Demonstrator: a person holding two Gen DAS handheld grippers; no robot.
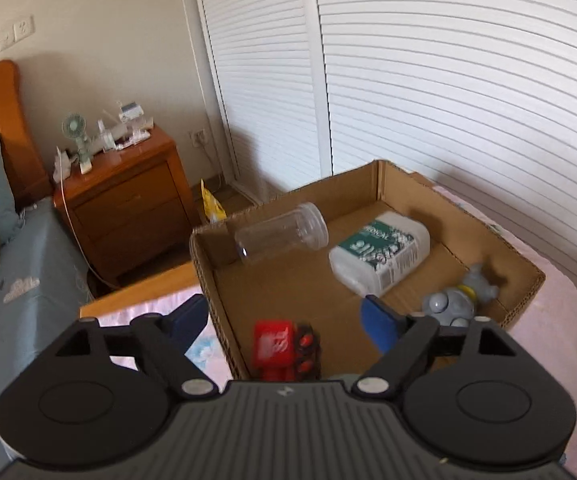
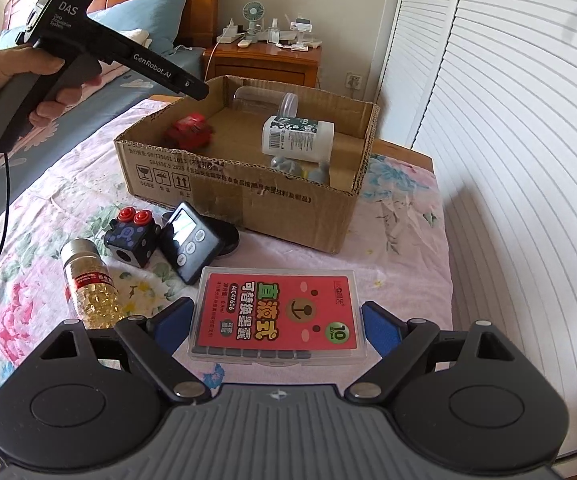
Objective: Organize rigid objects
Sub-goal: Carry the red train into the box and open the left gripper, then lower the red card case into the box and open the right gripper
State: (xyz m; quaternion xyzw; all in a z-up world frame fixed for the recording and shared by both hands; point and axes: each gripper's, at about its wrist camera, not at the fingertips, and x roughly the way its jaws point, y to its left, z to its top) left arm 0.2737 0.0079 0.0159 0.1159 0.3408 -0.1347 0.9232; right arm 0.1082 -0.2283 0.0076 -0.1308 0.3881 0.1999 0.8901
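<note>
Between your right claw [image 2: 276,322], spread wide and touching nothing, lies the flat plastic ink-cartridge case [image 2: 278,314] on the bed [image 2: 400,240]: probably light, stiff and slick, so pinch its long edges mid-length, while your left claw [image 1: 284,316] hangs spread over the cardboard box [image 1: 408,184].

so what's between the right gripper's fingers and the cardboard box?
In the right wrist view, the red-labelled clear case lies between the open right gripper fingers. Past it, bare floral sheet runs to the cardboard box.
</note>
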